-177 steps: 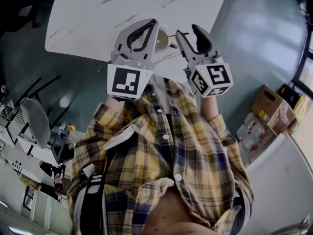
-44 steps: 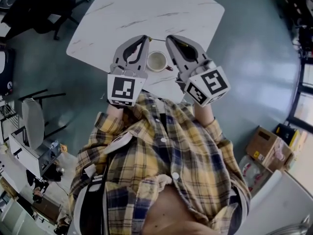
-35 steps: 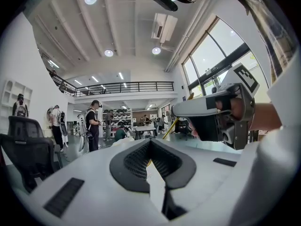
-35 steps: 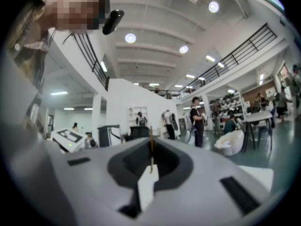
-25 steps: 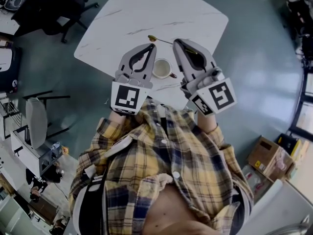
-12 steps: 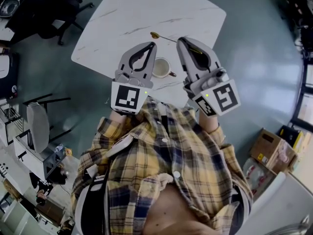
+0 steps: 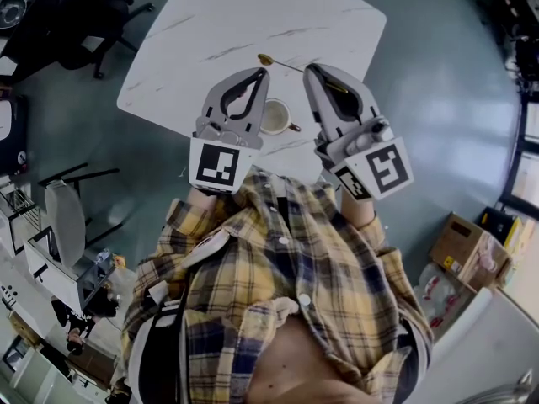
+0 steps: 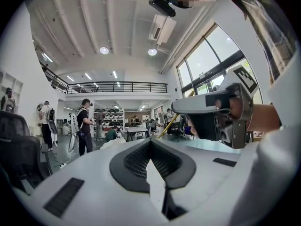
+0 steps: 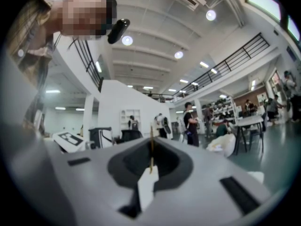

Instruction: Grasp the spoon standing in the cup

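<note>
Right gripper (image 7: 314, 71) is clamping the spoon (image 7: 282, 64), holding it clear of the cup (image 7: 274, 118) at the table's (image 7: 253, 15) near edge. Left gripper (image 7: 258, 76) is idling closed, empty.

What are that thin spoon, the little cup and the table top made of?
Thin gold-coloured spoon: probably polished metal, going by its slim shape and golden sheen. Small pale cup with handle: likely glazed ceramic, smooth and glossy. White tabletop: marble or marble-look laminate, grey veins; cannot tell which.

Shiny gold-toned metal spoon (image 7: 282, 64), glossy pale cup (image 7: 274, 118), smooth marble-veined white table (image 7: 253, 15).
</note>
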### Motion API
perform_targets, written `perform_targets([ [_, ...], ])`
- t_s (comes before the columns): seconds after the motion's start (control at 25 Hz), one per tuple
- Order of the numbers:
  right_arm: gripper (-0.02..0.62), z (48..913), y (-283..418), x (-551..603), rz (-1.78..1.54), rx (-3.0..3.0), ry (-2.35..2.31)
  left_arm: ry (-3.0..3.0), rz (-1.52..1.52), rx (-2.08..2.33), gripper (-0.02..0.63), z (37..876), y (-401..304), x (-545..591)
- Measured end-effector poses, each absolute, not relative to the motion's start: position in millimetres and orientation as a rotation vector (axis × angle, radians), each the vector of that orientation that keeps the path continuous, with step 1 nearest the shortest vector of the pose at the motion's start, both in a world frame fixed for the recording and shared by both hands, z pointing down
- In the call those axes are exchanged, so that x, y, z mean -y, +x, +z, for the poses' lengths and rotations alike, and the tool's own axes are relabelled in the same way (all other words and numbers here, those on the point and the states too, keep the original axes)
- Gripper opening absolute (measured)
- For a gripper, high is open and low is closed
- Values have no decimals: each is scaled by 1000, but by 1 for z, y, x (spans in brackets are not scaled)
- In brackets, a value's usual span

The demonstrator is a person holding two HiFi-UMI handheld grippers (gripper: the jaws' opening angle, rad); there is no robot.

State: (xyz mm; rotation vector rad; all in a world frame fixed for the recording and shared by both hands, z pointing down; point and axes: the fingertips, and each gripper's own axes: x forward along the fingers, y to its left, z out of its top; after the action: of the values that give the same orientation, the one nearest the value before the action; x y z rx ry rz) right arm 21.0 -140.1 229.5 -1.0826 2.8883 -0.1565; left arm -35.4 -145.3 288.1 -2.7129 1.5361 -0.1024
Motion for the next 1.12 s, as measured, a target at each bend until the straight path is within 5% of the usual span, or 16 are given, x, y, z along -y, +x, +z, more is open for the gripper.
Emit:
perform_targets([
  [1.12,31,242,31,151,-187,-2902,-1121,-2688,-125,-1502,15,288,-27,157],
])
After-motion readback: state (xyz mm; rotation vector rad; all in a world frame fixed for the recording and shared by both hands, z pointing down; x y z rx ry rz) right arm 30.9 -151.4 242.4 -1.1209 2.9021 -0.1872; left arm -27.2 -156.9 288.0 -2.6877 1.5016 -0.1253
